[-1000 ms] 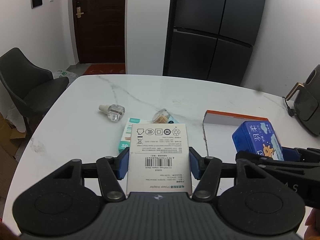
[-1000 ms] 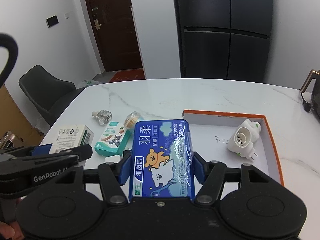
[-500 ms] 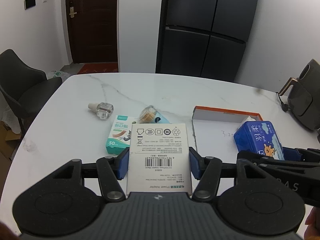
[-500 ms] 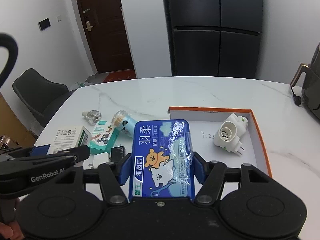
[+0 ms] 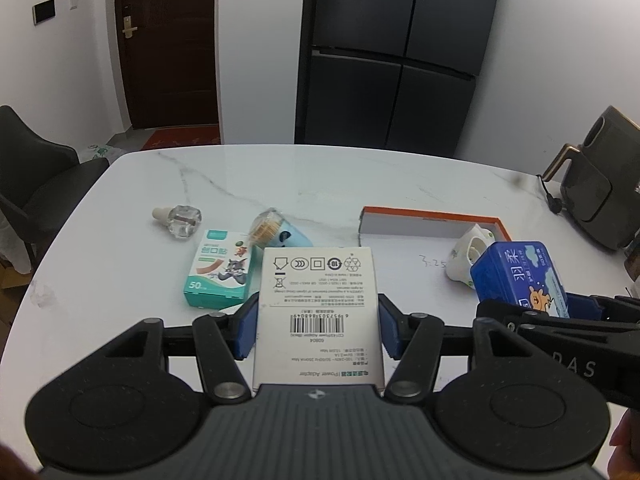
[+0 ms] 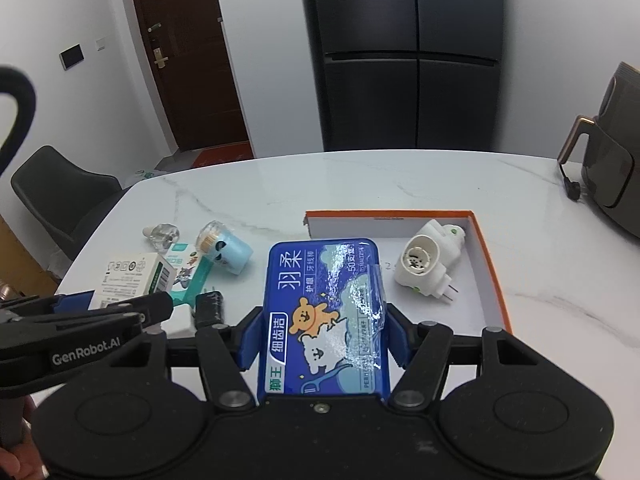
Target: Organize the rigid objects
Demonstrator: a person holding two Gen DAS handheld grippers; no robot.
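A white power-adapter box was clamped between the left gripper pads, while a blue floss-pick box was gripped by the right gripper.

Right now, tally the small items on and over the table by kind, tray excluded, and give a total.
Boxes: 3 (white adapter box in the left gripper, blue floss box in the right gripper, teal bandage box)
Bottles or tubs: 2 (clear bottle, light blue tub)
Plug-in devices: 2 (white one, black one)
Total: 7
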